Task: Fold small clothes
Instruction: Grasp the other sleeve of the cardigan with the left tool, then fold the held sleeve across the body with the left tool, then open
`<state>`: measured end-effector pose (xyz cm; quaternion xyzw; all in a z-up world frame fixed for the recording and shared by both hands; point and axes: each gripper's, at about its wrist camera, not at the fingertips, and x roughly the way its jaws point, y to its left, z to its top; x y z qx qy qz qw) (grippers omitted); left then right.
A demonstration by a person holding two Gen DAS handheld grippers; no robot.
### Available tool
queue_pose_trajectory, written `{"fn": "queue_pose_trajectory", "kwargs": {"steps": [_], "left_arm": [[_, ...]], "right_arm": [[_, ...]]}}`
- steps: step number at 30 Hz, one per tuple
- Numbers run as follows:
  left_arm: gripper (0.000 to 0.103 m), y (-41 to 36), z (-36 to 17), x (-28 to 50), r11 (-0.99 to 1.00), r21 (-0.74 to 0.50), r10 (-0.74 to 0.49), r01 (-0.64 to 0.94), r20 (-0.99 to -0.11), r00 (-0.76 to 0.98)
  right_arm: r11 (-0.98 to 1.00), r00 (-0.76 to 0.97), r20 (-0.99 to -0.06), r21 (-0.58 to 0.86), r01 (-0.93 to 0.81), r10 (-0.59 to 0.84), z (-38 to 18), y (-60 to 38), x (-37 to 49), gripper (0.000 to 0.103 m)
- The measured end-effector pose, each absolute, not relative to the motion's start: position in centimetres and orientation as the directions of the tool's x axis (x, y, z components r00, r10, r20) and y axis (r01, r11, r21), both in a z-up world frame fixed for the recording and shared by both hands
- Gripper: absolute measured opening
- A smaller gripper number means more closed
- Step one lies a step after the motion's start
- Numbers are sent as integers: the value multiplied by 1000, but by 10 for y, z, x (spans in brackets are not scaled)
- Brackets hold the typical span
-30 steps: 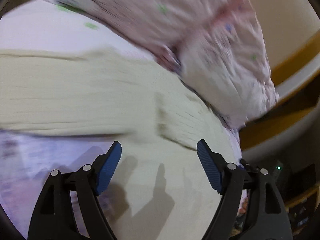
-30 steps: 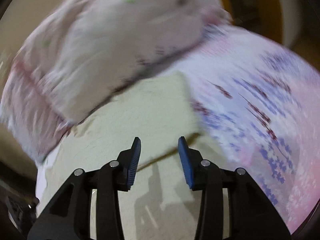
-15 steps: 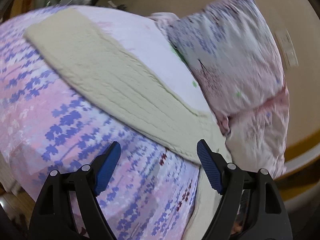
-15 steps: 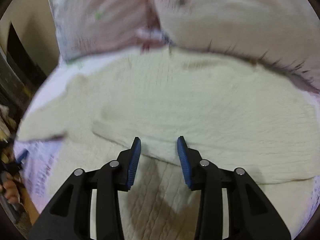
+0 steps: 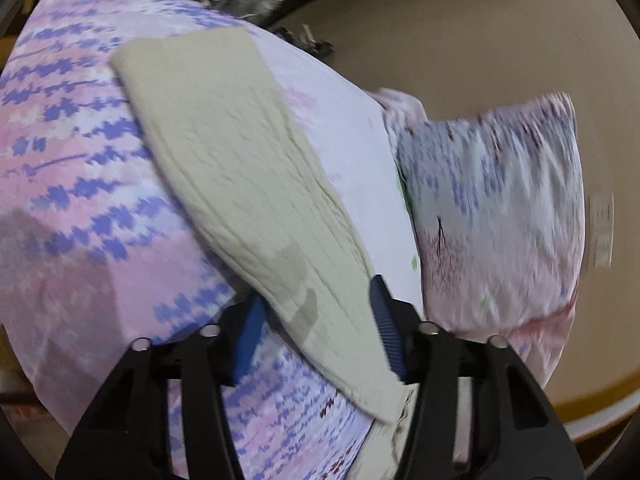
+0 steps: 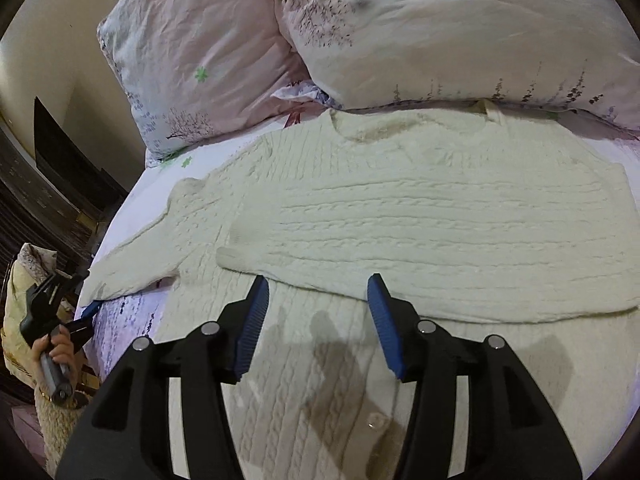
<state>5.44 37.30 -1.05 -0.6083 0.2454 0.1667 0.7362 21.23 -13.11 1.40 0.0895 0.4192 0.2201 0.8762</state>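
Sleeve [image 5: 248,184] runs lengthwise away between my left gripper's [image 5: 320,324] spread, empty jaws; right gripper [image 6: 314,320], also released, hovers over sweater [image 6: 420,208].

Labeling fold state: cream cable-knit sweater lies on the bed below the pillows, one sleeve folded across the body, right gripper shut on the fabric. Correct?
Not quite: the right gripper is open, its jaws spread above the sweater and holding nothing, as the right wrist view shows. The rest holds: the sweater lies on the bed below the pillows, with one sleeve folded across the body.
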Motion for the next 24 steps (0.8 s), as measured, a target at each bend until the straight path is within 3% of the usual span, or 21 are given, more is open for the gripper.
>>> {"fn": "queue_pose_trajectory", "kwargs": {"steps": [3, 5, 6, 16, 20, 24], "left_arm": [[41, 380, -13, 51, 186, -816, -31, -547, -562, 827], [23, 381, -11, 54, 207, -802, -24, -560, -577, 817], [9, 382, -10, 56, 216, -798, -21, -562, -580, 815], [6, 330, 72, 99, 428, -827, -44, -365, -422, 906], [6, 275, 108, 136, 552, -803, -151, -226, -362, 920], [6, 202, 123, 178, 647, -756, -285, -102, -363, 887]], "right_arm": [[885, 559, -687, 346, -311, 465, 15, -139, 210, 52], [883, 561, -682, 354, -309, 470, 14, -145, 210, 52], [882, 563, -680, 357, -307, 471, 14, -149, 209, 52], [890, 605, -657, 388, -240, 450, 13, -196, 206, 55], [891, 626, -644, 401, -213, 440, 16, -213, 204, 56], [894, 646, -635, 406, -187, 424, 17, -227, 201, 56]]}}
